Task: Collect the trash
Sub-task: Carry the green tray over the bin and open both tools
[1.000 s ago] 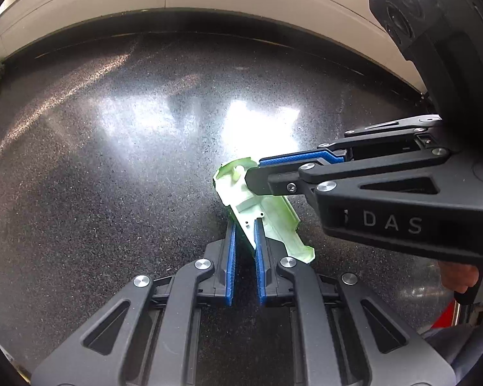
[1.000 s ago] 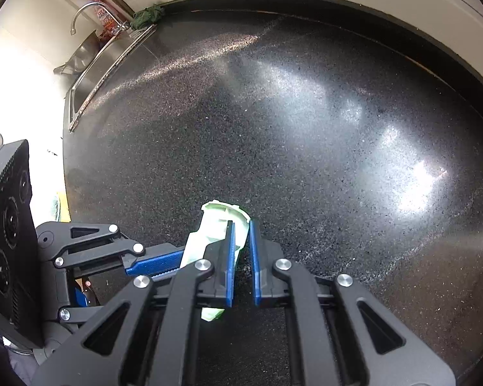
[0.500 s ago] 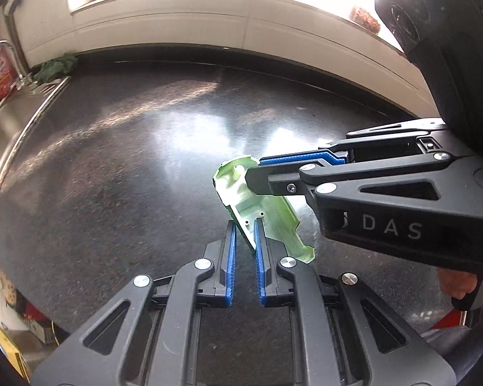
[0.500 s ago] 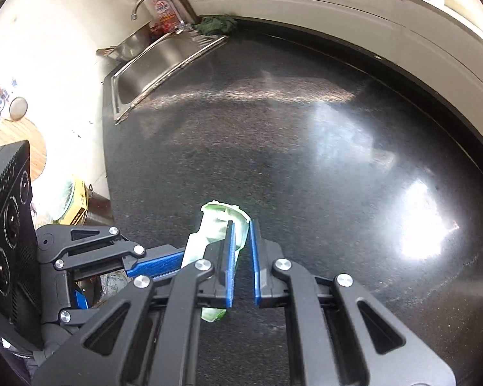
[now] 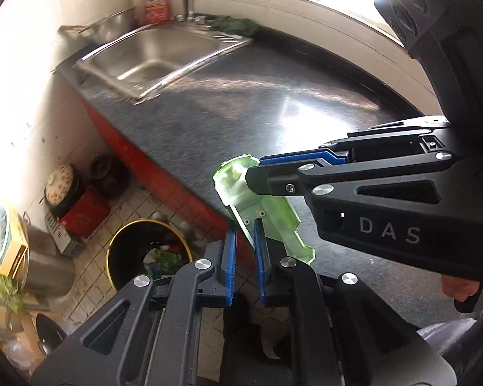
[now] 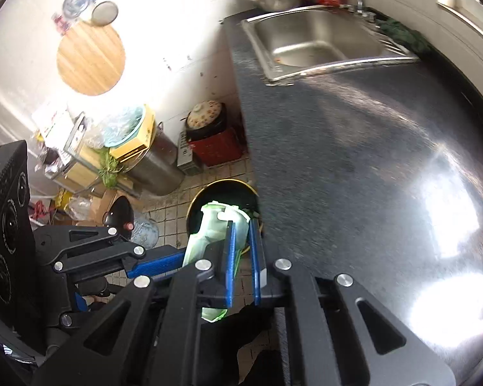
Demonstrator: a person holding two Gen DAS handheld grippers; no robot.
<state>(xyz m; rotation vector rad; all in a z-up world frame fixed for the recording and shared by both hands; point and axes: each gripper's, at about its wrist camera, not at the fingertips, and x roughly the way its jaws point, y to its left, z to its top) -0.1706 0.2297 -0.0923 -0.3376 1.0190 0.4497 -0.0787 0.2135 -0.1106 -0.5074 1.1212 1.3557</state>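
We hold one piece of trash, a pale green plastic casing [image 5: 260, 209], between both tools, out past the front edge of the black counter [image 5: 273, 103] and above the floor.

Left gripper [image 5: 244, 241]: jaws nearly closed, the casing's lower edge pinched between the blue pads. Right gripper [image 6: 241, 244]: jaws also narrow, closed on the casing's rounded upper end; in the left view its finger crosses the casing from the side.

Why held so: our guess is that two grips at opposite ends keep this awkward, hollow shell from swinging during the carry. One grip alone looks marginal on such a thin wall.

Landmark: the bin [image 5: 149, 251], black with a yellow rim, on the tiled floor just in front of the counter base. In the right view the casing's open end sits directly over the bin mouth; in the left view the bin lies lower and to the side of the casing. We judge the casing near, not yet certainly over, the opening.

Count:
- casings held: one
- bins: one, with green and white scraps already inside
- sinks: one steel sink [image 5: 151, 54], far beyond the bin along the counter
- pots near the bin by the wall: two, one with a speckled lid [image 5: 59, 181]

Next, both jaws would need to open together.
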